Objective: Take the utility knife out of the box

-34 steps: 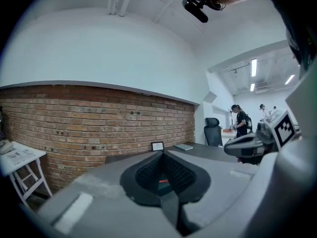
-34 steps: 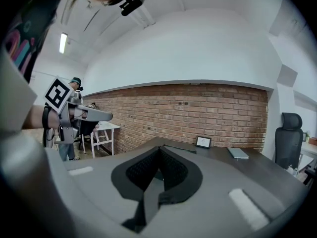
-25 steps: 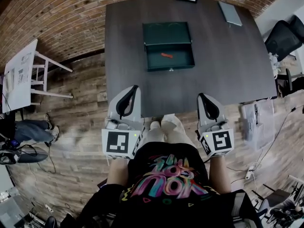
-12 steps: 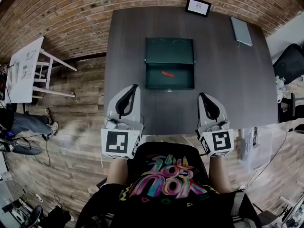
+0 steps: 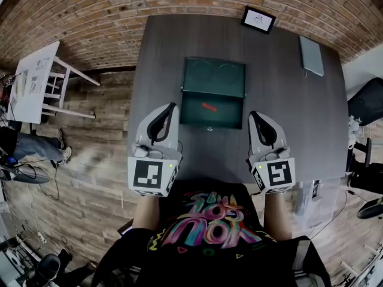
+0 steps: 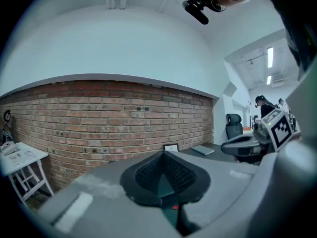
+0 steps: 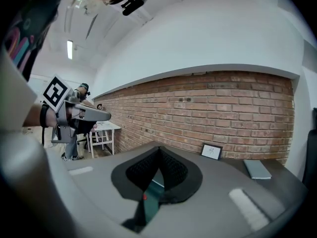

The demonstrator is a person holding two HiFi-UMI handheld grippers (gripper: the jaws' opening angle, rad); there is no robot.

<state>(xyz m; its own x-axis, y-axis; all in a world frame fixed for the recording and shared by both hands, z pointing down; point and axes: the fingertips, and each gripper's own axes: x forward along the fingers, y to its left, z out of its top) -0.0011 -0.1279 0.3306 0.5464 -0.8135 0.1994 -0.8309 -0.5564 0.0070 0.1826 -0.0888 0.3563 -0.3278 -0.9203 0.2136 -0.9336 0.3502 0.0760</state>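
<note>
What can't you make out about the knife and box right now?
- utility knife: head view, too small to tell whether the blade is out.
- box interior: both gripper views, mostly hidden behind the closed jaws.
- framed card: head view, print too small to read.

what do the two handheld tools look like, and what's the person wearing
Both the left tool and the right tool are light grey moulded shells tapering to black textured pads. Each carries a white cube with black square markers at its rear. The person wears a black T-shirt with a multicoloured print.
</note>
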